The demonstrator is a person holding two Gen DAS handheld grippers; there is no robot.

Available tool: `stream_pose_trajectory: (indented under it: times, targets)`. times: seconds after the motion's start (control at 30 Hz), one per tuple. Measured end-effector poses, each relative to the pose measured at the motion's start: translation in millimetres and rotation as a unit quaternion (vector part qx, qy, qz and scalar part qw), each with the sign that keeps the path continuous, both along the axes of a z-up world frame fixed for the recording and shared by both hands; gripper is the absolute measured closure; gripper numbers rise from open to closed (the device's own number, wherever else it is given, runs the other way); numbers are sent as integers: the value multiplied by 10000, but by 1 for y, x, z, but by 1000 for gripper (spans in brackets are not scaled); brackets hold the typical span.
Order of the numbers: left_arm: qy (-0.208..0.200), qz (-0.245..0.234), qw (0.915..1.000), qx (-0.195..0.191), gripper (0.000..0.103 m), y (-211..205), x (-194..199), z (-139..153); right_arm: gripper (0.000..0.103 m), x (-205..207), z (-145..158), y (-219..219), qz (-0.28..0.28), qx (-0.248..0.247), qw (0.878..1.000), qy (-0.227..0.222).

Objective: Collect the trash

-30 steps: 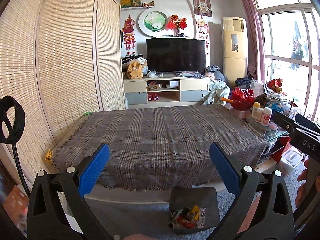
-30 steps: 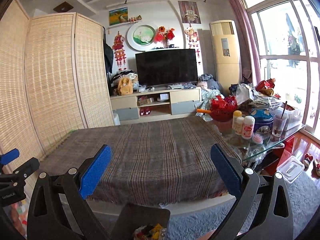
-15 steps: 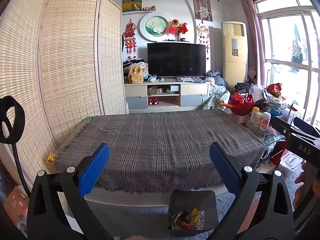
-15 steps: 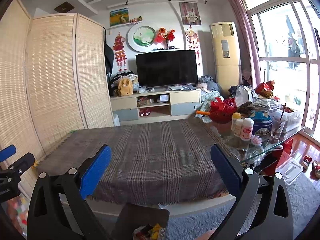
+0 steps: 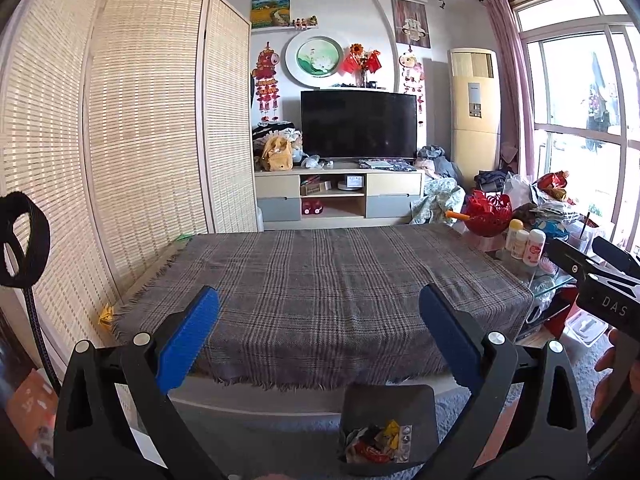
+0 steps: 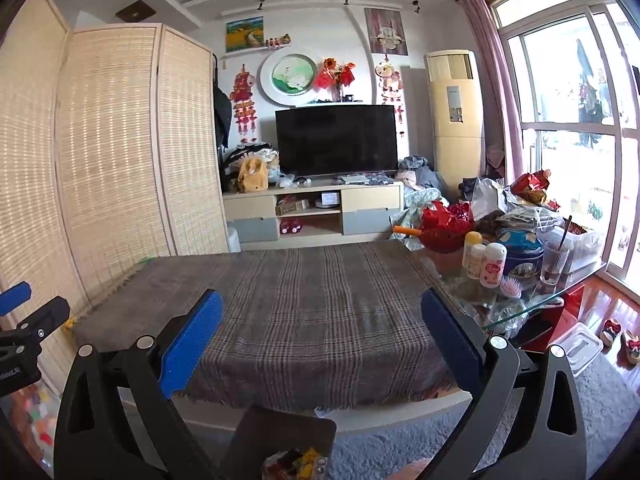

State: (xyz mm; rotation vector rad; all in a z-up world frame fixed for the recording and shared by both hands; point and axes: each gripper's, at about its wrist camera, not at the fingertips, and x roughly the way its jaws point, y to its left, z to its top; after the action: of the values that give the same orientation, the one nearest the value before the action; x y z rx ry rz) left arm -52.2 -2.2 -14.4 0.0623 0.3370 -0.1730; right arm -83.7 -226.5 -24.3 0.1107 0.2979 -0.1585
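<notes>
The trash (image 5: 376, 446), a heap of crumpled wrappers, sits in a dark bin (image 5: 390, 400) on the carpet just below the fringed near edge of the plaid tablecloth (image 5: 320, 284). Left gripper (image 5: 318, 330) and right gripper (image 6: 322, 334) both hang over that edge, spread wide, holding nothing. Bottles (image 6: 486, 262) crowd the glass table to the right.

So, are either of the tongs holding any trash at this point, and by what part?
Nothing is held. The left tongs and right tongs both stand open with nothing between their blue pads.
</notes>
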Motion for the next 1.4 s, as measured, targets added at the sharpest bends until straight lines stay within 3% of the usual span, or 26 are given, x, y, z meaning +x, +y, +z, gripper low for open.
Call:
stream_pose_trajectory:
  times: [1.4]
  targets:
    - [-19, 15, 9999, -111, 8, 11, 1, 0, 3, 3, 2, -2, 51, 82, 9999, 64]
